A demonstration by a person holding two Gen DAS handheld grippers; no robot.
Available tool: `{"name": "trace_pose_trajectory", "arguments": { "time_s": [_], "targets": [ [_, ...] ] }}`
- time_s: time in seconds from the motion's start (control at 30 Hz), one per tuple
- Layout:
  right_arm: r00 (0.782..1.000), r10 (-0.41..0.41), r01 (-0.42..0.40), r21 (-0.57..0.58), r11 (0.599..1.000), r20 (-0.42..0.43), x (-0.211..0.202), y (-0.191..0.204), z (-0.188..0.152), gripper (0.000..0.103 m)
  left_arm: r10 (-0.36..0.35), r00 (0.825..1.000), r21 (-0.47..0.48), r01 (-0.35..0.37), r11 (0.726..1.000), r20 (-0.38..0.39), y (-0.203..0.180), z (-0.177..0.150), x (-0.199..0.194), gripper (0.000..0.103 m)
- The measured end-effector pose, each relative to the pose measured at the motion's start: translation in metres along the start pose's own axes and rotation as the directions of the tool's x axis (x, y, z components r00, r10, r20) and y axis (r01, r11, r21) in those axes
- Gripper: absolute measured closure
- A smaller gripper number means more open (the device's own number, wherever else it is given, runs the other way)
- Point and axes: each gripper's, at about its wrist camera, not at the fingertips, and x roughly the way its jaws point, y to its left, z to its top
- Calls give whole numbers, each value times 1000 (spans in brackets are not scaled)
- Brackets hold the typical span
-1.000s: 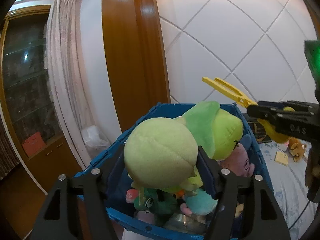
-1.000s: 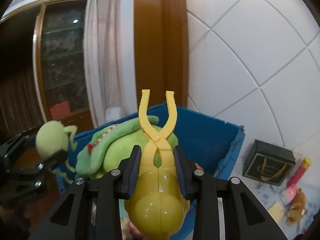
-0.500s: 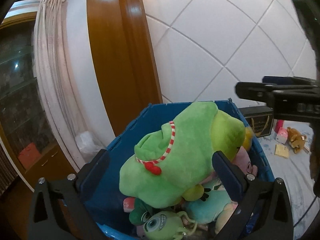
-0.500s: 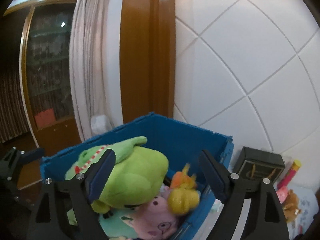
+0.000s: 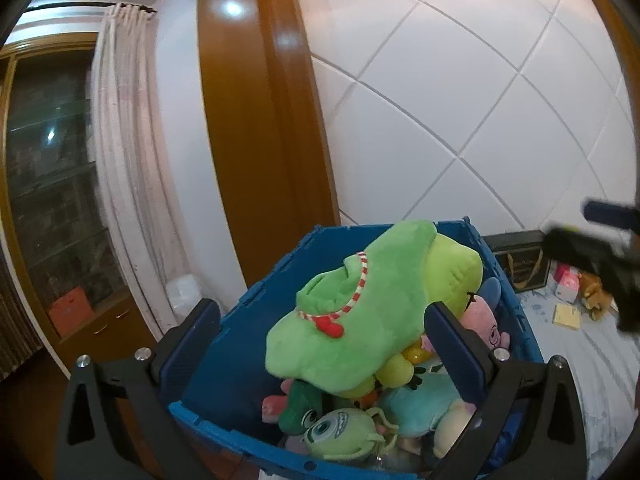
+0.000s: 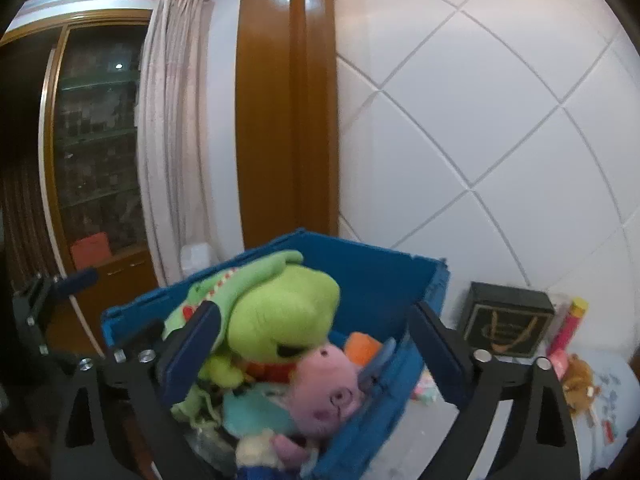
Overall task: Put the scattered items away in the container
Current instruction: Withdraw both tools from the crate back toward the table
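A blue crate [image 5: 256,312] [image 6: 372,284] is heaped with soft toys. A big green frog plush [image 5: 372,304] [image 6: 280,316] lies on top. A one-eyed green monster plush [image 5: 340,432] sits at the crate's near edge, and a pink pig plush [image 6: 324,380] [image 5: 484,320] lies at its right side. My left gripper [image 5: 324,356] is open and empty above the crate. My right gripper [image 6: 316,348] is open and empty above the crate too; it shows blurred at the right edge of the left wrist view [image 5: 592,256].
A black gift box [image 6: 504,328] [image 5: 520,264], a red and yellow tube [image 6: 568,328], a small brown plush [image 6: 580,376] [image 5: 596,292] and a yellow card [image 5: 566,316] lie on the pale bedsheet right of the crate. A wooden pillar [image 5: 260,120], a curtain and a cabinet stand behind.
Both grippers opened. The left one dropped the green monster plush into the crate; the right one dropped the yellow tongs toy. The right gripper drew back to the right.
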Motion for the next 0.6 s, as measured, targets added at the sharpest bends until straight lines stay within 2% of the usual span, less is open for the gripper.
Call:
{"name": "trace_pose_trajectory", "arguments": {
  "time_s": [0.13,0.33,0.6],
  "targets": [
    [1000,-25,25,10,1000,-11,-16,-3,-22,5,2,1000,-5,-2,1000,6,-1,-7,-8,0],
    [998,-38,39,18,999,-50,-32,-14,-41,5,17,999,-4,-17,1000,-27,-12,-17,-14,0],
    [994,-61,64,34,997,-95,-62,-50,-69,5,29,998,-5,-30,1000,-57,-50,-29,-41,0]
  ]
}}
